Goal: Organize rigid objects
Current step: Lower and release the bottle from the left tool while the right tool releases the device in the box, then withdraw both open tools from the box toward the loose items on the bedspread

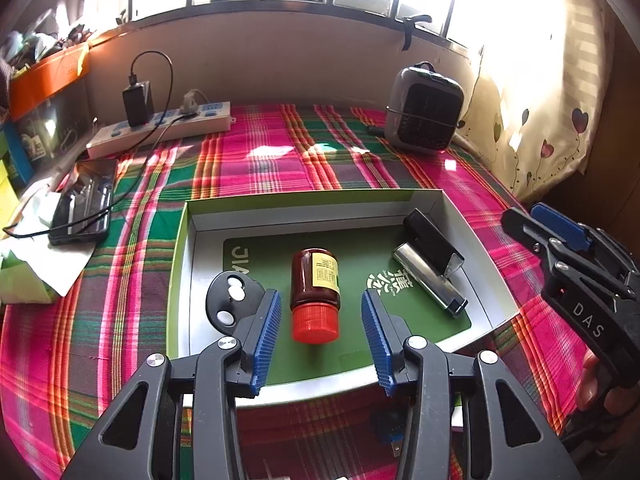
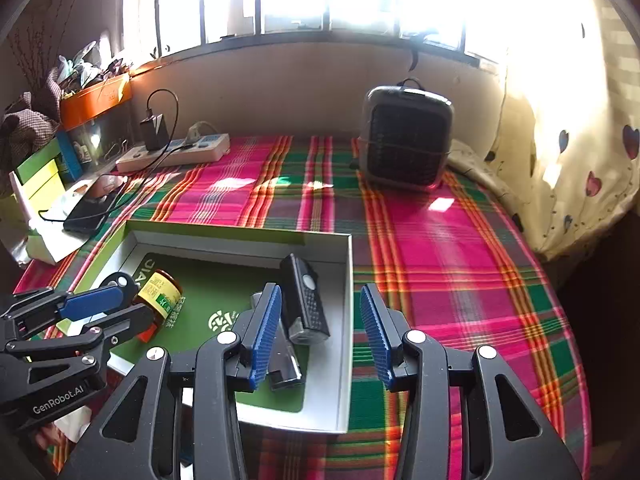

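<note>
Plaid cloth (image 1: 320, 152), pink and green, covers the table. On it we see a shallow box (image 1: 182, 240) with white walls and a green floor. Inside lies a brown jar (image 1: 316, 276) on its side, red cap (image 1: 315, 326) toward us. A black round fob (image 1: 230, 300) sits at the box's left; a black stapler (image 1: 434, 240) and a silver bar (image 1: 428, 280) lie side by side at its right. Our left gripper (image 1: 320, 336) hangs over the jar, jaws apart, pads off the glass, nothing held. Our right gripper (image 2: 320, 332) is also parted and empty, straddling the box's right wall, beside the stapler. Behind: small heater (image 1: 424, 108), power strip (image 1: 160, 128), phone (image 1: 84, 200).
</note>
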`<state>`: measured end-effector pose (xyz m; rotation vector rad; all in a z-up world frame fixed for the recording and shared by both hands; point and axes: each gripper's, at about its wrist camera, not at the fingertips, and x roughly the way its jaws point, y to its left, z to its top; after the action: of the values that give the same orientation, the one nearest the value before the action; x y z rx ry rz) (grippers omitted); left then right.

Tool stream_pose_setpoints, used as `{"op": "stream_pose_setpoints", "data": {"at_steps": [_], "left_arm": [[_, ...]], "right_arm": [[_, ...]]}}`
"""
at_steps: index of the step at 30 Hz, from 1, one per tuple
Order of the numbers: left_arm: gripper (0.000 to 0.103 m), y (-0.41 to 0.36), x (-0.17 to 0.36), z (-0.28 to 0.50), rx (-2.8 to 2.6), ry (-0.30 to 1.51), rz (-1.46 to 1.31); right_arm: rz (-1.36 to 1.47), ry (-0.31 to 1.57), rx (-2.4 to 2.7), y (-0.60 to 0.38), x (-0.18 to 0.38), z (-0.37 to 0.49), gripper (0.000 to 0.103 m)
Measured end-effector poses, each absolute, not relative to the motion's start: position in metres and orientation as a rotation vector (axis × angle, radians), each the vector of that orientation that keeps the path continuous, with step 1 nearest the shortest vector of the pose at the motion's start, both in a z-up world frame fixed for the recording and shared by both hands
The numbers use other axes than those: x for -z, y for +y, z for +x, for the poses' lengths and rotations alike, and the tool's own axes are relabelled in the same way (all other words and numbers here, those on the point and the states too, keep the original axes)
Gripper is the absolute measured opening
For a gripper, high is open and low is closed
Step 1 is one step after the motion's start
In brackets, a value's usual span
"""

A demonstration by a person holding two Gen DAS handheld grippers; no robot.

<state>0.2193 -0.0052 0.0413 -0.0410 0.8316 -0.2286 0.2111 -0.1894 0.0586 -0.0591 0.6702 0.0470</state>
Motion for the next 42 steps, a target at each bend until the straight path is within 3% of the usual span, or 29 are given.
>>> {"op": "stream_pose_setpoints", "data": {"at_steps": [9, 17, 42], "left_arm": [[0.041, -0.005, -0.066, 0.192, 0.240, 0.754, -0.056], [0.041, -0.002, -0.080, 0.172, 0.238, 0.711, -0.060], [0.041, 0.017, -0.071, 0.131, 0.217, 0.731, -0.084]], "right_arm": [[-0.146, 0.461, 0.076, -0.192, -0.107, 0.161, 0.043], [-0.185, 0.389, 0.093, -0.181, -0.124, 0.135, 0.043], [-0.120, 0.485, 0.022, -0.181, -0.101, 0.106, 0.043]]}}
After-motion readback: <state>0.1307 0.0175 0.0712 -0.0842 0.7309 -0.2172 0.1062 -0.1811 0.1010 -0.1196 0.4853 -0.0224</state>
